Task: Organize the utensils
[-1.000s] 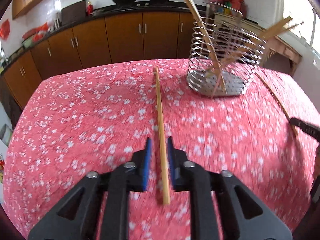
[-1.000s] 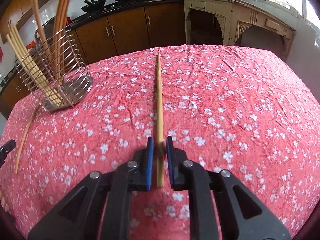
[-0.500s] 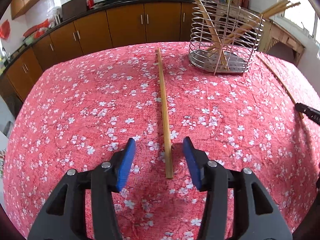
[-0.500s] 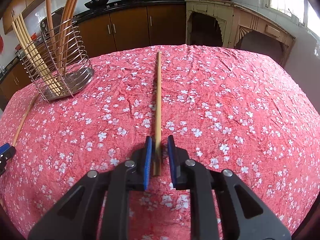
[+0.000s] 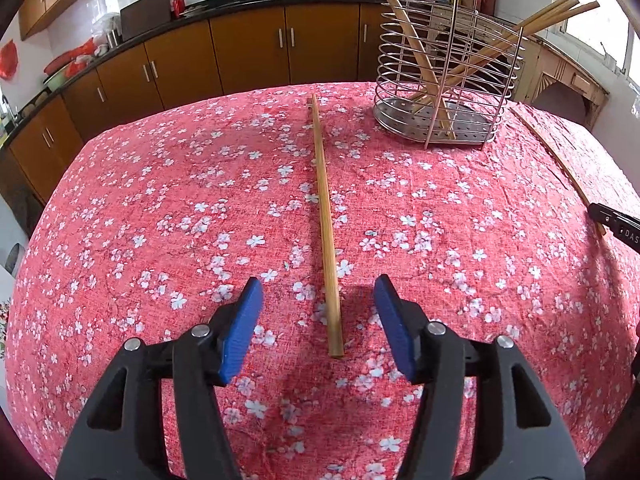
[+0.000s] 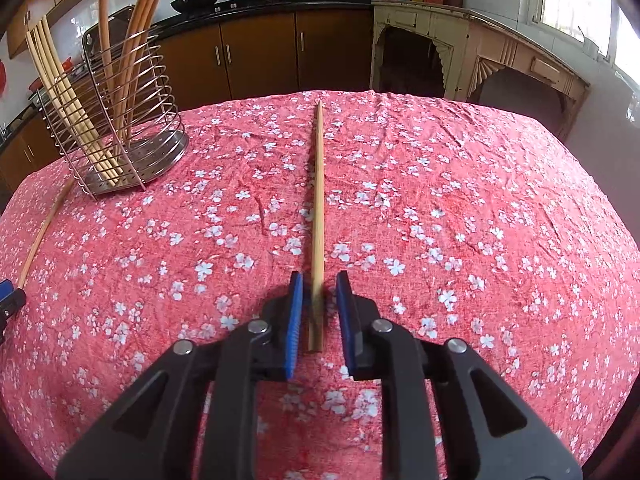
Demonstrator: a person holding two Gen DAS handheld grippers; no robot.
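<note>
A bamboo chopstick (image 5: 325, 216) lies flat on the red floral tablecloth (image 5: 160, 220), its near end between the wide-open blue pads of my left gripper (image 5: 318, 320). A second chopstick (image 6: 318, 220) lies on the cloth in the right wrist view; my right gripper (image 6: 319, 308) straddles its near end with jaws slightly apart, pads not touching it. A wire utensil holder (image 5: 444, 76) with several chopsticks and long utensils stands at the far right; it also shows in the right wrist view (image 6: 120, 132) at the far left.
The other chopstick (image 5: 556, 160) shows at the right edge of the left wrist view, ending at the right gripper's tip (image 5: 616, 224). Likewise a chopstick (image 6: 44, 228) and the left gripper's tip (image 6: 10, 300) show at the left of the right wrist view. Kitchen cabinets (image 5: 240, 52) stand behind the table.
My left gripper opened wide, let go of its chopstick, which now lies on the cloth. My right gripper's jaws have parted slightly around its chopstick, which rests on the cloth.
</note>
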